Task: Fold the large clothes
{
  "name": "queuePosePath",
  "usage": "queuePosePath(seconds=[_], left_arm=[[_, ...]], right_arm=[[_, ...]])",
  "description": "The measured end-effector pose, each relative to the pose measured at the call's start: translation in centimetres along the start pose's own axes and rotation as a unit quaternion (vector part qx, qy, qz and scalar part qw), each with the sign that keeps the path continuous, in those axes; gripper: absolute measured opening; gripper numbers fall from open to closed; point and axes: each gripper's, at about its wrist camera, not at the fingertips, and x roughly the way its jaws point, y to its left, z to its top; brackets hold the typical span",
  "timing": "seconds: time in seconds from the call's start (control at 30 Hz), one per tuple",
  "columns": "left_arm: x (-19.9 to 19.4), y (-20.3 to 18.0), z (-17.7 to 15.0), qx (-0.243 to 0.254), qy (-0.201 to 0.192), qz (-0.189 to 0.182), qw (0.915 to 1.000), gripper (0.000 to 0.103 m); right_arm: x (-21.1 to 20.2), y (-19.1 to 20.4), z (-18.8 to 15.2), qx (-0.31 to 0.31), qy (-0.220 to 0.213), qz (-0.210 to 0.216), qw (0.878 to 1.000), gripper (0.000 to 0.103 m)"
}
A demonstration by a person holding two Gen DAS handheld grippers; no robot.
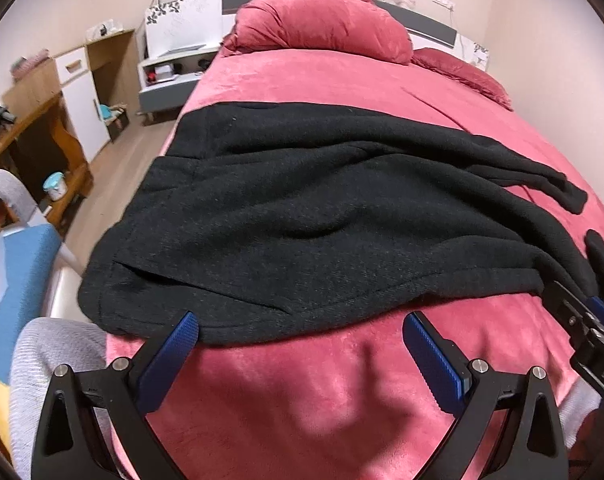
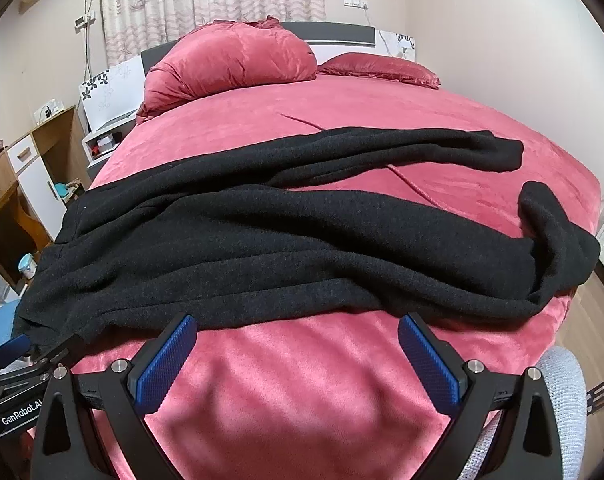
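On the bed: a black knitted garment (image 2: 285, 240) lies spread crosswise over the pink bedspread (image 2: 302, 368), its long sleeves (image 2: 454, 152) trailing toward the right side.
Near hem: runs just ahead of both grippers, wavy and not flat; the left corner hangs over the bed edge.
Left gripper (image 1: 302, 344): jaws released and wide apart, holding nothing; one blue pad (image 1: 173, 348) sits right at the hem, whether touching it I cannot tell.
Right gripper (image 2: 297, 344): jaws likewise spread and empty, poised just short of the hem.
Step in hand: probably taking hold of the near hem at two points to start a fold.
How to do it well: slide one finger under the hem and one over, so the bedspread is not pinched along with it; grip well apart for an even edge; lift both sides together and carry the hem toward the far edge, keeping the cloth taut.
Watch for: the sleeves, which look bunched and should be laid inward first.
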Motion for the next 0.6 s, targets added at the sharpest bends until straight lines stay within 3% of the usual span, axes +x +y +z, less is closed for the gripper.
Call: queuePosePath(seconds=[0.27,0.43,0.6], left_arm=[[-1.1,1.6,0.5,-0.025,-0.032,-0.059,0.9974,0.103],[-1.1,4.2,1.8,-0.072,-0.014,-0.043,0.9964,0.103],[-0.7,8.5,2.2,-0.15,-0.011,-0.055,0.9871,0.103]], right_arm=[[0.7,-0.5,-0.2,0.019,0.019,0.041,0.999,0.103],[1.6,-1.1,-0.4,0.05,0.053,0.087,0.994,0.096],[3.9,-3.0,-1.0,0.132,0.112,0.135,0.976,0.085]])
